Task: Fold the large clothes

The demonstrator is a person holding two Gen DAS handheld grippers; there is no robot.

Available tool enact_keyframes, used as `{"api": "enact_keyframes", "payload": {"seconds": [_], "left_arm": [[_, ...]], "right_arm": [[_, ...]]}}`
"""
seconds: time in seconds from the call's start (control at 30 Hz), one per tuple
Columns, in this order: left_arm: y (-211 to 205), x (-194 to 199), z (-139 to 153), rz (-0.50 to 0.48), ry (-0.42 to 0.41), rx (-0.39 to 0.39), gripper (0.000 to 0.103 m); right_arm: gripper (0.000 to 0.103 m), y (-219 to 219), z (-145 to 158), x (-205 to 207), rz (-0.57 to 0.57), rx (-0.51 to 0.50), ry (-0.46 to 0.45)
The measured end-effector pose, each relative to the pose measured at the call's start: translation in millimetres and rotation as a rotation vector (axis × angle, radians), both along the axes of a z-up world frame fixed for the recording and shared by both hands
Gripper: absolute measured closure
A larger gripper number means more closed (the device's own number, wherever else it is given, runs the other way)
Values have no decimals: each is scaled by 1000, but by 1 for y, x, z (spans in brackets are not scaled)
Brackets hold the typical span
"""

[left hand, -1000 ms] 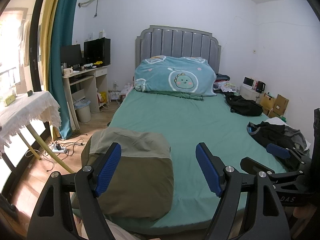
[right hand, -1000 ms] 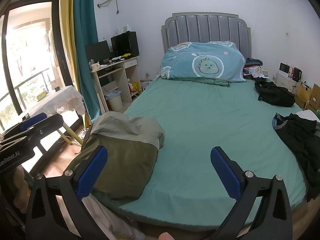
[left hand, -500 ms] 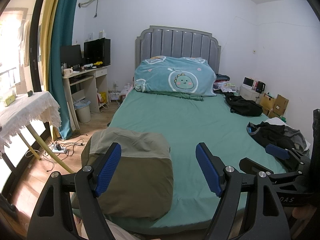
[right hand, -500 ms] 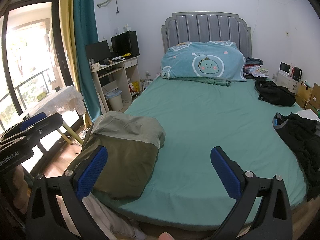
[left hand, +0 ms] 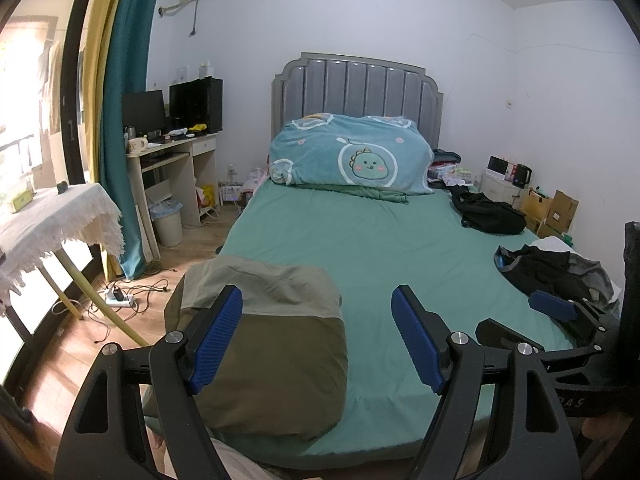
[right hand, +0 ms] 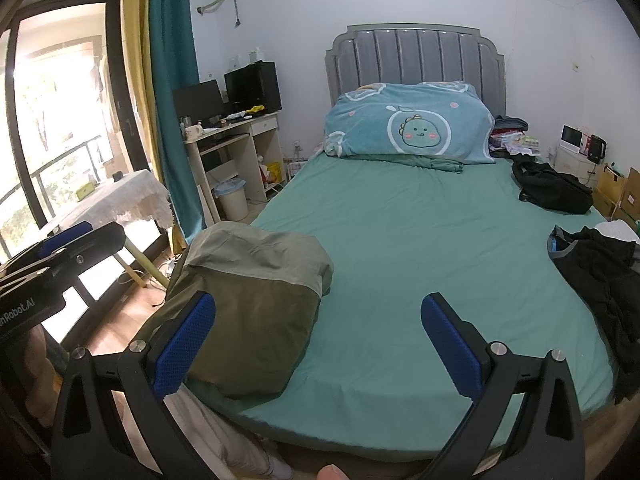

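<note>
Hovering wide apart — both grippers' fingers (left hand: 218, 336) (right hand: 452, 350) hold nothing.

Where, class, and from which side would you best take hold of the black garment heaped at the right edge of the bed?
Grip the black garment at its grey collar edge, coming from the bed's middle with the right gripper; that edge lies exposed on bare sheet.

Daylight from overexposed window (right hand: 60, 132) at left; room evenly lit, sharp; fisheye-bent edges.

left wrist: bed (left hand: 380, 248) foot, facing headboard | right wrist: same, beside
</note>
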State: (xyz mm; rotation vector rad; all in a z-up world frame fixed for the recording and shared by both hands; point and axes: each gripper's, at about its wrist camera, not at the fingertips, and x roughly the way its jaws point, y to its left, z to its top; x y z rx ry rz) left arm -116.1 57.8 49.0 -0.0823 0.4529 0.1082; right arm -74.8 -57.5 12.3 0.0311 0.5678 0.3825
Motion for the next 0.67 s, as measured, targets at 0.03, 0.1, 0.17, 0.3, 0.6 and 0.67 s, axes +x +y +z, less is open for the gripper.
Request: {"api": "enact_keyframes", "payload": {"seconds": [0.03,0.1,0.17,0.3,0.6,0.67], "left_arm": [[0,0,0,1,0,1,23],[0,-1,0,2,-2,2,23],[0,-2,-1,6,-5,6,23],[-2,-5,0,18,-8,8,23],[-8,3,7,36,9,29,23],[-7,11,6,47,17,32,23]], "right_arm": [[1,1,0,-1,0,0,-1],[1,2,1,-1,1,3,-2],[1,3,2,-2,4,5,-3],[1,6,3,-3,17,10,-4],[1,3,0,11,33,44,24],[1,4,-4,21,38,48,39]]}}
